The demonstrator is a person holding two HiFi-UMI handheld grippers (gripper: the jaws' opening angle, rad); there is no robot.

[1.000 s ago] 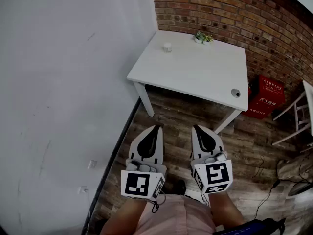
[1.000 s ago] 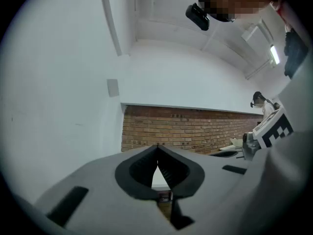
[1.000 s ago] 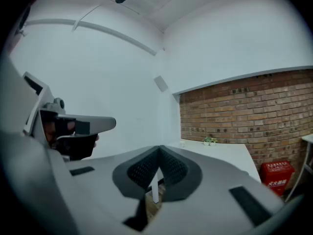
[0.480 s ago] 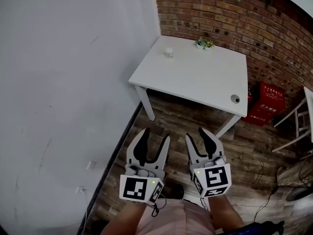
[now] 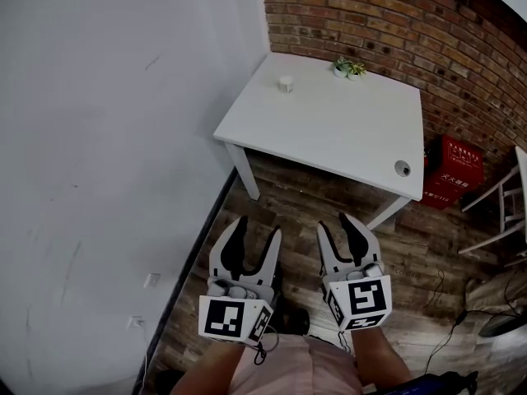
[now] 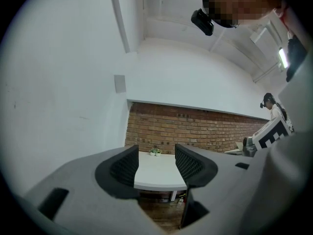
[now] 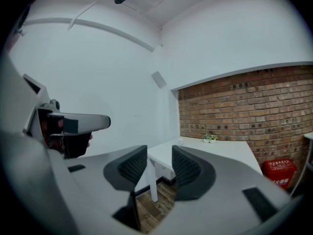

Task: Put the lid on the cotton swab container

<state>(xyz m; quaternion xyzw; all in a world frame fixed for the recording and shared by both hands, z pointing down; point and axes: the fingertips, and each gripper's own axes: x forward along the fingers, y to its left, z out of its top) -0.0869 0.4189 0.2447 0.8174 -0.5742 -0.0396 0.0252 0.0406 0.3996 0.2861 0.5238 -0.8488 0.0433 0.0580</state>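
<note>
**A:** Container or grippers: where has anything changed for us?

**B:** At the grippers. A second ago both pairs of jaws were pressed together. Now our left gripper is released, its jaws apart with nothing between them. Our right gripper is unclenched and empty too, though its jaws are just closing a little. The table sits about where it did.

**A:** Which way does the container stand?

**B:** Upright, its long axis vertical, as far as we can tell at this size. It is on the table near the far-left corner, at twelve o'clock from our left gripper and well apart from both grippers.

**A:** How does it look?

**B:** We see a small white cylinder, with any finer detail too small for us. A plant stands at three o'clock from it. A grey disc lies flat by the table's near-right corner, at four o'clock from the container. We cannot tell whether that is the lid.
</note>
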